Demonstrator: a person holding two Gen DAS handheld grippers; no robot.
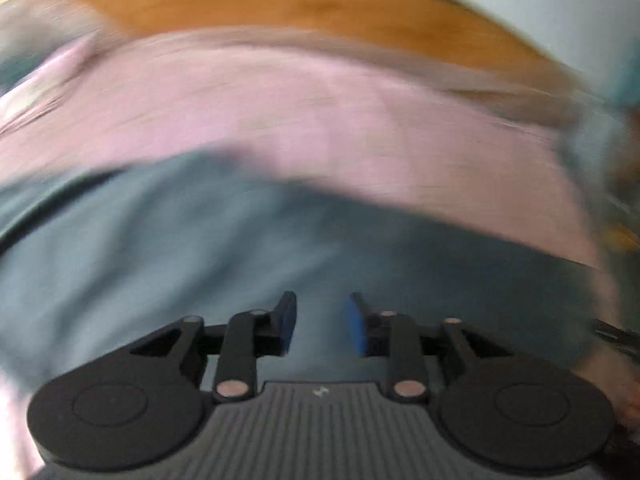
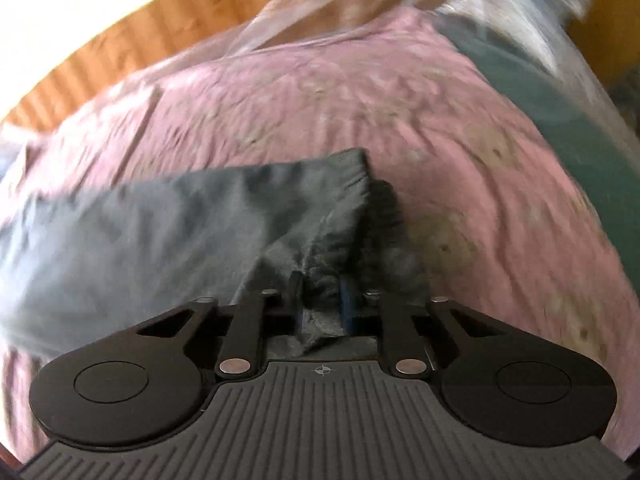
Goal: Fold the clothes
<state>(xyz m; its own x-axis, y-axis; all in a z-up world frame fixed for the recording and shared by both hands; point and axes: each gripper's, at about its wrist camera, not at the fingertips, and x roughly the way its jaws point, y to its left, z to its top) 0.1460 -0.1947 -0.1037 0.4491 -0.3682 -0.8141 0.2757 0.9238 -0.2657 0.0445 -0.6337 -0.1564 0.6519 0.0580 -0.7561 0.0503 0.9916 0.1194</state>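
Two grippers over pink bedding (image 2: 400, 120), left gripper (image 1: 321, 322) jaws apart and empty, right gripper (image 2: 320, 292) jaws pinching grey garment (image 2: 180, 220).

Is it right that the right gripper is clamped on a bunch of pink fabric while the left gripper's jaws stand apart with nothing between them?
Not quite. The right gripper is clamped on the grey garment, not pink fabric, as the right wrist view shows. The left gripper is indeed apart and empty.
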